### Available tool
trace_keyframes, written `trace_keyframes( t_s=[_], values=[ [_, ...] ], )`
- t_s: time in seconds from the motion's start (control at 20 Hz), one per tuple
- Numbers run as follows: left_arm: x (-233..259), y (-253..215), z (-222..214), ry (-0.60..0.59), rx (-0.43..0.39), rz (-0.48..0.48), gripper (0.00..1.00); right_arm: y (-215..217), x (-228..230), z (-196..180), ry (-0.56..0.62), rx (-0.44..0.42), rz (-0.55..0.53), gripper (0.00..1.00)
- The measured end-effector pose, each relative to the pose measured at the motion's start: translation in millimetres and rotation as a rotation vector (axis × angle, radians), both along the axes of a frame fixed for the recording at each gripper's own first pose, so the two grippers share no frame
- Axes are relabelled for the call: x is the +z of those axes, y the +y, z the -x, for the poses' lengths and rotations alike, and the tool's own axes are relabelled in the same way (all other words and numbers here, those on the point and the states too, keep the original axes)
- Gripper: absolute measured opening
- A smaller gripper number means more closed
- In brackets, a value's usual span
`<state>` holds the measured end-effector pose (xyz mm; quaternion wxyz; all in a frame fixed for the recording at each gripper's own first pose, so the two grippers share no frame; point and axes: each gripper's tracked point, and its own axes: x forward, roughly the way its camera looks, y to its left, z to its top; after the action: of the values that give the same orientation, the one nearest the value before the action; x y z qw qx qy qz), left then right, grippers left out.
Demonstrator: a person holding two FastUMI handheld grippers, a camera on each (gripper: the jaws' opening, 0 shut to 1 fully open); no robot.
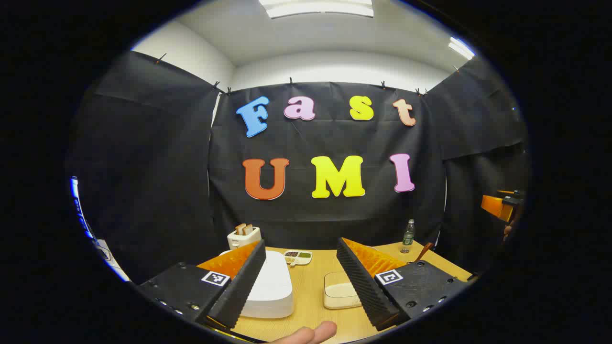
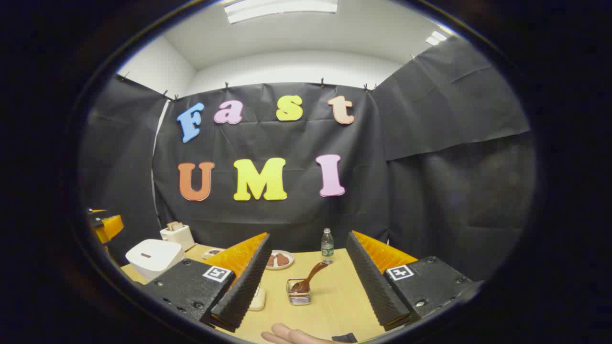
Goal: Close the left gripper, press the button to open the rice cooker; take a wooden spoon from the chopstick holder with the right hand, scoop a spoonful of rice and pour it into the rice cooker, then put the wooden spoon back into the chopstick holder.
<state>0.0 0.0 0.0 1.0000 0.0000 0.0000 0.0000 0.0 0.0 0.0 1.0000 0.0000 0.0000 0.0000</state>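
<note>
Both of your grippers hang above the table (image 2: 334, 296) with fingers spread wide, nothing between them. Left gripper (image 1: 306, 286): the cooker (image 1: 270, 286), lid down, sits just behind its left finger, rice tray (image 1: 337, 291) beside it. Right gripper (image 2: 306, 291): spoon (image 2: 311, 277) leans in the holder (image 2: 299, 297) ahead, between the fingers.

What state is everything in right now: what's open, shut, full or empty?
Rice cooker: lid shut.
Wooden spoon: standing in the chopstick holder.
Rice container: uncovered, rice inside.
Toaster: bread in its slots.
Bottle: upright, capped.
Left gripper: open.
Right gripper: open.
</note>
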Motion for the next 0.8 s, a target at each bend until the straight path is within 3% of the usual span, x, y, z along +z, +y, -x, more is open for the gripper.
trace_keyframes(
  t_s=[0.6,0.8],
  values=[
    [5.7,-4.4,-2.9,-0.038,0.02,-0.003,0.95,-8.3,-10.4,-2.5,0.012,-0.019,0.043,1.0],
    [0.6,0.8,-6.1,-0.024,0.015,0.036,0.95,-15.7,-10.8,-4.7,0.017,-0.031,0.024,1.0]
  ],
)
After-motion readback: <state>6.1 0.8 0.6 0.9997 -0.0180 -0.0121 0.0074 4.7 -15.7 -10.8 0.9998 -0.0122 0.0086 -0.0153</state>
